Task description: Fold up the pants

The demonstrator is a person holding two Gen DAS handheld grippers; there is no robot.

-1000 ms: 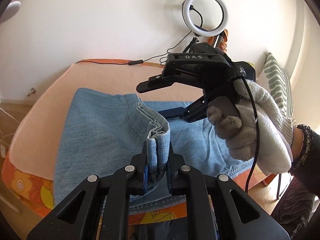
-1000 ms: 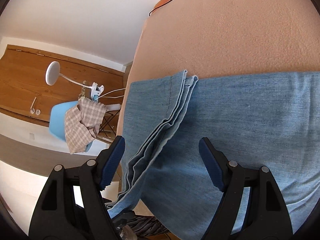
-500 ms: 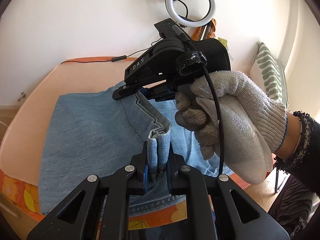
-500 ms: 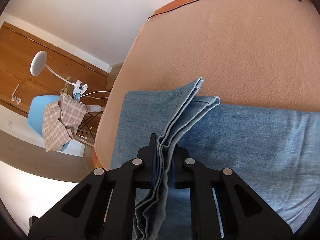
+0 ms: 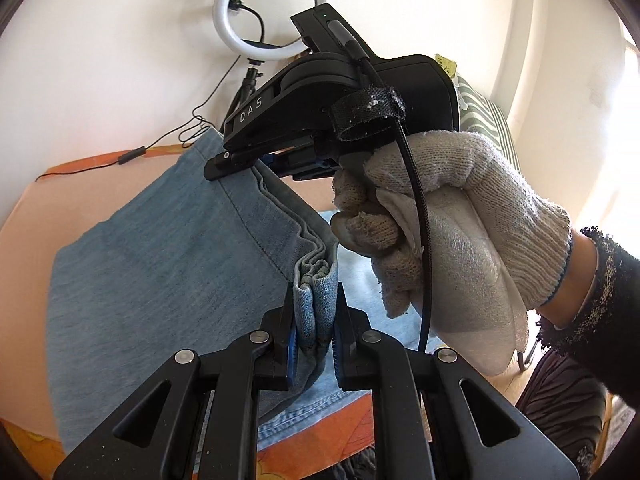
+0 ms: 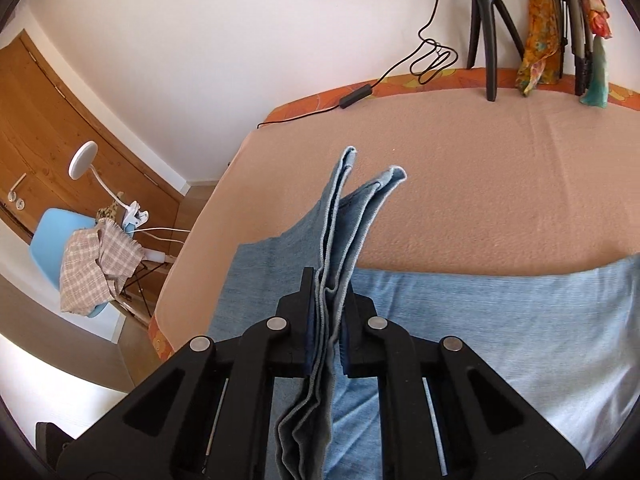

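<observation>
Light blue denim pants (image 5: 168, 264) lie on a peach-covered bed (image 6: 500, 184). My left gripper (image 5: 314, 320) is shut on a bunched hem edge of the pants near the bed's front edge. My right gripper (image 6: 328, 320), held by a gloved hand (image 5: 452, 236), is shut on the same stacked hem edge further along, and shows in the left wrist view (image 5: 256, 156). The edge is lifted off the bed between the two grippers, and its free corners (image 6: 372, 176) stick up past my right fingertips. The rest of the pants (image 6: 500, 320) lies flat.
A ring light (image 5: 266, 8) on a tripod (image 6: 486, 20) stands at the wall, its cable (image 6: 356, 96) trailing on the bed. A striped pillow (image 5: 488, 120) is at right. A blue chair (image 6: 68, 240) with a checked cloth and a white clamp lamp (image 6: 84, 156) stand left of the bed.
My right gripper went from open above the pants to shut on the hem edge. Both grippers have since lifted the edge up off the bed.
</observation>
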